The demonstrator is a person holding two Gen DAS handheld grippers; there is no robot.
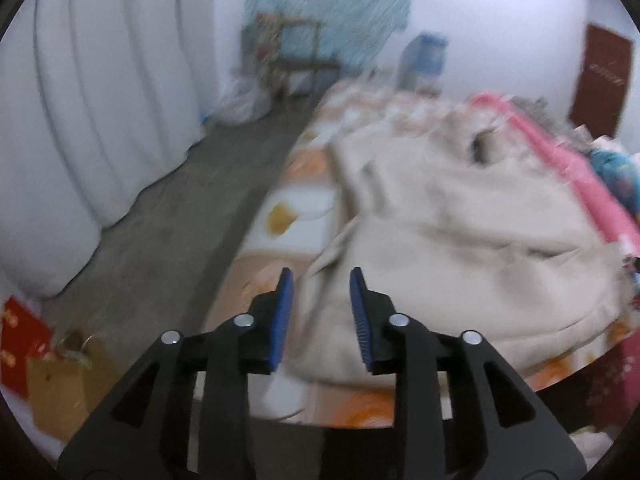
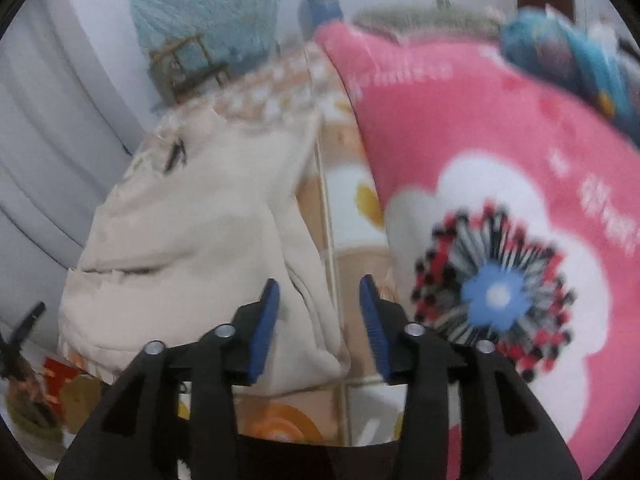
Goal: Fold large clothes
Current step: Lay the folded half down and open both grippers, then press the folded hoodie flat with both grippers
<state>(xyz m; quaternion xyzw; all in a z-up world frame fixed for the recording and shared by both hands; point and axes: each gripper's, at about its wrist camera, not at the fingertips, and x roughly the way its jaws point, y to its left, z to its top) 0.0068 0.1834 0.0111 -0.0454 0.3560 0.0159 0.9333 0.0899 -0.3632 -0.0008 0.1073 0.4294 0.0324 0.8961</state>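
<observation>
A large cream garment [image 1: 460, 236] lies folded in a heap on a bed with an orange and white patterned sheet [image 1: 288, 200]. My left gripper [image 1: 322, 280] hovers above the garment's near left edge, its blue pads apart with nothing pinched between them. In the right wrist view the same cream garment [image 2: 192, 232] lies left of centre. My right gripper [image 2: 320, 288] hangs over its right edge and the sheet [image 2: 352, 264], open and holding nothing. Both views are blurred.
A pink blanket with a white flower print [image 2: 480, 168] lies along the right of the bed, with a blue bundle [image 2: 568, 56] behind it. Left of the bed is grey floor [image 1: 160, 232], white curtains [image 1: 88, 100], a wooden stand [image 1: 296, 52] and a cardboard box [image 1: 60, 384].
</observation>
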